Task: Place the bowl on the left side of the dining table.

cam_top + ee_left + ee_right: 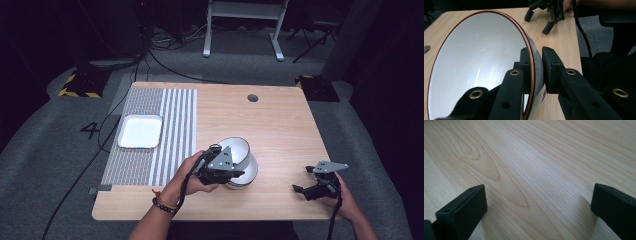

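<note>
White bowl tipped up, near table's front edge, about mid-width. Left gripper clamped on its rim, one jaw inside, one outside. Right gripper by front right corner, jaws wide apart, nothing in them. White tray sits on striped mat, left side.

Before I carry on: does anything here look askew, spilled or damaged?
Only the white bowl with a copper-coloured rim: the left tool pinches its rim and holds it tilted above a second white bowl. No spill or damage is visible.
</note>
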`<action>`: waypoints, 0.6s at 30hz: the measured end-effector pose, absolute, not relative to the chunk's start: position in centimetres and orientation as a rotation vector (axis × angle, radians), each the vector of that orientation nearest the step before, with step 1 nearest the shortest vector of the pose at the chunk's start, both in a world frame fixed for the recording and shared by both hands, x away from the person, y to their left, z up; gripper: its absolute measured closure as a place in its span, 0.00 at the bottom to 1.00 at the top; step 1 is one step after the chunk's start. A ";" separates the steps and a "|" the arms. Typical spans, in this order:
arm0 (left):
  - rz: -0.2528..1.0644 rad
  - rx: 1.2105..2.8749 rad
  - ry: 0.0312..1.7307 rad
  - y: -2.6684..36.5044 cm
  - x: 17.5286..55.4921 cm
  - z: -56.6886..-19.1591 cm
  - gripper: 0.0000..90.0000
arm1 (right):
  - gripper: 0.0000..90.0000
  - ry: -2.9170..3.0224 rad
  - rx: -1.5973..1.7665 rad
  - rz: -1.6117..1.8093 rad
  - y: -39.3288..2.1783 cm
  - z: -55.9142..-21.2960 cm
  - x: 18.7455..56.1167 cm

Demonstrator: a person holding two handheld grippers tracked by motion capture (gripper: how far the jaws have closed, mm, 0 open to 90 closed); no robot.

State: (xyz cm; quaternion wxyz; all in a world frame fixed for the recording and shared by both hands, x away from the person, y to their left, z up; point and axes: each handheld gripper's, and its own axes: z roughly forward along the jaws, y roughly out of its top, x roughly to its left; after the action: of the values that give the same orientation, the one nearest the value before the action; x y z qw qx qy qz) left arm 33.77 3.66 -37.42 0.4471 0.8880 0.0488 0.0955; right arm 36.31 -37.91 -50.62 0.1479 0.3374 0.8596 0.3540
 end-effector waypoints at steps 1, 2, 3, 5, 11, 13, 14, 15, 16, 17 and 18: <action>0.237 2.194 0.134 4.0 33.7 -37.3 0.88 | 0.01 2.472 0.970 1.019 -37.9 -50.6 36.3; 0.250 2.192 0.131 4.2 33.7 -37.2 0.88 | 0.01 2.472 0.971 1.018 -37.9 -50.6 36.3; 0.258 2.197 0.137 4.5 33.7 -37.1 0.88 | 0.01 2.472 0.970 1.018 -37.9 -50.6 36.3; 0.268 2.195 0.148 5.0 33.6 -37.0 0.88 | 0.01 2.472 0.971 1.019 -37.9 -50.6 36.3; 0.285 2.187 0.201 6.3 33.5 -37.5 0.88 | 0.01 2.472 0.970 1.019 -37.9 -50.6 36.3; 0.297 2.177 0.224 6.8 33.6 -37.6 0.88 | 0.01 2.472 0.971 1.019 -37.9 -50.6 36.3; 0.292 2.174 0.241 7.1 33.6 -37.7 0.88 | 0.01 2.472 0.971 1.018 -37.9 -50.6 36.3; 0.301 2.172 0.249 7.4 33.7 -37.8 0.88 | 0.01 2.472 0.970 1.018 -37.9 -50.6 36.3; 0.301 2.167 0.263 7.6 33.7 -37.8 0.88 | 0.01 2.472 0.971 1.018 -37.9 -50.6 36.3; 0.298 2.157 0.281 8.0 33.8 -38.0 0.88 | 0.01 2.472 0.968 1.018 -37.9 -50.6 36.3; 0.306 2.159 0.289 8.3 33.9 -38.0 0.88 | 0.01 2.472 0.966 1.018 -37.9 -50.6 36.3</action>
State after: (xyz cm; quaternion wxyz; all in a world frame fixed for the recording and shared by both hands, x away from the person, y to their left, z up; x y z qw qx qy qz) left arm 33.94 8.28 -38.02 0.4536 0.8747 0.1171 0.1240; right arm 36.34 -37.92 -50.64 0.1489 0.3361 0.8599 0.3541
